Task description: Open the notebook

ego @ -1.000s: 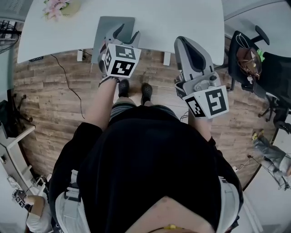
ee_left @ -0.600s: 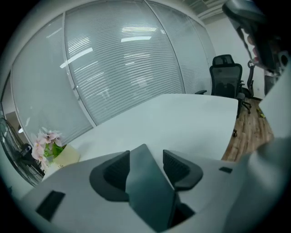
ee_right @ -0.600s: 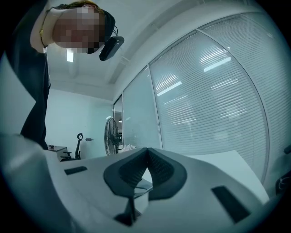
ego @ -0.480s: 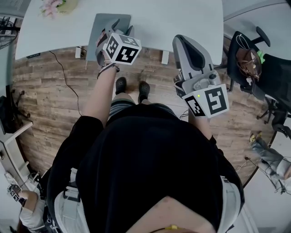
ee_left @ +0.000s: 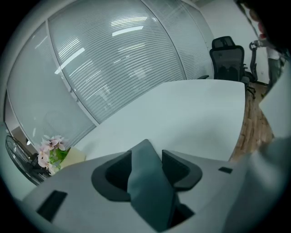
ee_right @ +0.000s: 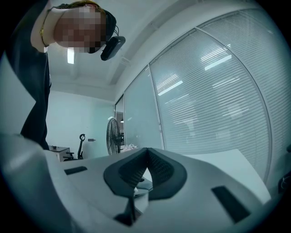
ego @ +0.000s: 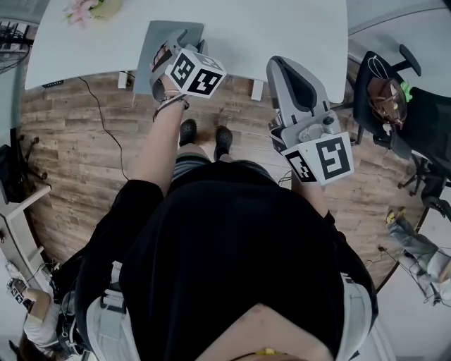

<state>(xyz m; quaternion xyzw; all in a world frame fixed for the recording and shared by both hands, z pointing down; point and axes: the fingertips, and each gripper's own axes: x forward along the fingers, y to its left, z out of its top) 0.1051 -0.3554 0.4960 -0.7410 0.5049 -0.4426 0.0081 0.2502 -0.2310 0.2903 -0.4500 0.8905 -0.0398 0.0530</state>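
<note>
**Progress.** We find the notebook [ego: 153, 42] lying flat on the white table [ego: 282, 28], at the near edge and left of centre. Its grey cover is down. No page shows in any view, so we log the opening itself as not yet done. We judge the step in hand to be the first grasp on the cover. What is left is to close on it, lift it and fold it over.

**Left gripper [ego: 187, 42].** It sits over the notebook's near right part and tilts downward. In the left gripper view a grey slab, which we take for the notebook's cover or corner, stands up between the two dark pads. We cannot tell whether the jaws straddle the cover alone or the whole book. The jaws have just been closing a little but stand wide. The slab lies against the pad on that view's left, and a narrow gap shows before the other pad. We therefore record nothing as clamped: the jaws are apart, with the notebook between them.

**Right gripper [ee_right: 146, 157].** It is held off the table's near edge, well apart from the notebook and pointing about level. In its own view the pad tips meet in a point with nothing between them. We note it as closed, empty and touching nothing.

**Other.** Pink flowers [ego: 84, 10] stand at the table's far left corner, clear of the work.
</note>
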